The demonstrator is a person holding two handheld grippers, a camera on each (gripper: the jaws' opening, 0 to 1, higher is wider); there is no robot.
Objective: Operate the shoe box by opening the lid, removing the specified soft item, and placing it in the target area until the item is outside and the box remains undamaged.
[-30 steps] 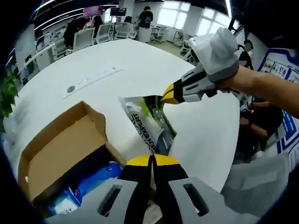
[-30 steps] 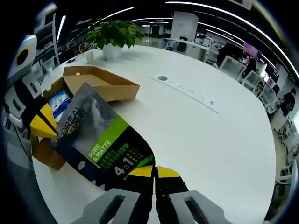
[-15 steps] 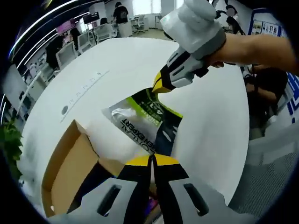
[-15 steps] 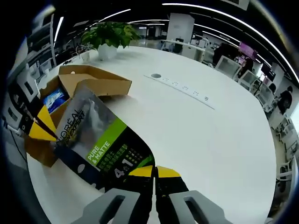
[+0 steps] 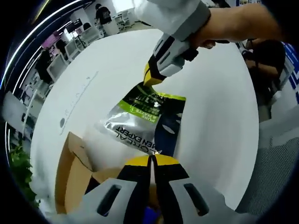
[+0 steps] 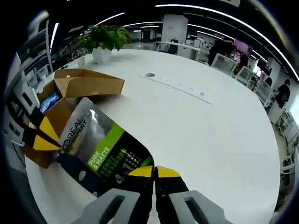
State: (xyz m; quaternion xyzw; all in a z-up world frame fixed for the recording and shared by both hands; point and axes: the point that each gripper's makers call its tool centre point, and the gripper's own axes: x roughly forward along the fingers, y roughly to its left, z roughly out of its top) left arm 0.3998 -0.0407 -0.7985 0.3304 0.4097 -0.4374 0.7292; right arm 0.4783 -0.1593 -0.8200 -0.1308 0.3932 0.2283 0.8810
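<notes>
Both clamped on the pouch [image 6: 100, 151]: left gripper [image 5: 152, 157] at one end, right gripper [image 6: 154, 169] at the other. Held above white desk [image 6: 201, 130], open shoe box [image 6: 70, 91] at 10 o'clock in right gripper view

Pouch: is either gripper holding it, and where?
Both. The left gripper pinches one end of the pouch; the right gripper pinches the opposite end.

An open-plan office: desks with chairs [image 5: 91, 33], ceiling strip lights [image 6: 196, 6], potted plant [image 6: 103, 39].
</notes>
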